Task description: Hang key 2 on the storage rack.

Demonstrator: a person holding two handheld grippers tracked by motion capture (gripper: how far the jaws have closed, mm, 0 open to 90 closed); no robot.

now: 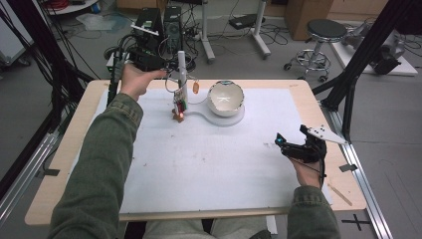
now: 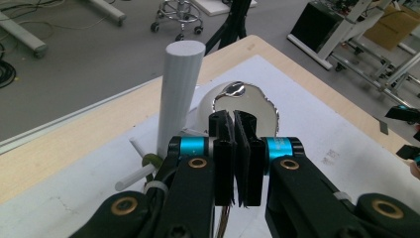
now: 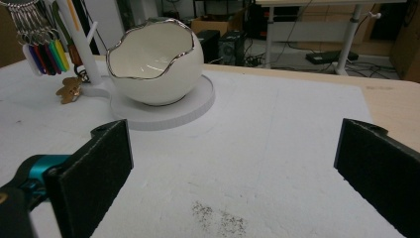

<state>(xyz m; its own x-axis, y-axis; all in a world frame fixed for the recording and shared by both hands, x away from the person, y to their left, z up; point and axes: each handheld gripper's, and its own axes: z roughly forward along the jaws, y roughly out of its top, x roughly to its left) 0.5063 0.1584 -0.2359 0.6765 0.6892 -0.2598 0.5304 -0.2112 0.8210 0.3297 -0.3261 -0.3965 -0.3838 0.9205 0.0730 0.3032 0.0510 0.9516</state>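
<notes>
Most of the white mat (image 1: 199,164) is left open — the whole near half and the right side up to the table (image 1: 318,94) edge can be crossed freely. The far middle is blocked by the egg-shaped bowl (image 1: 225,98) on its round base (image 1: 234,119), with the white post (image 1: 181,69) and hanging key tags (image 1: 180,105) crowded just beside it.
</notes>
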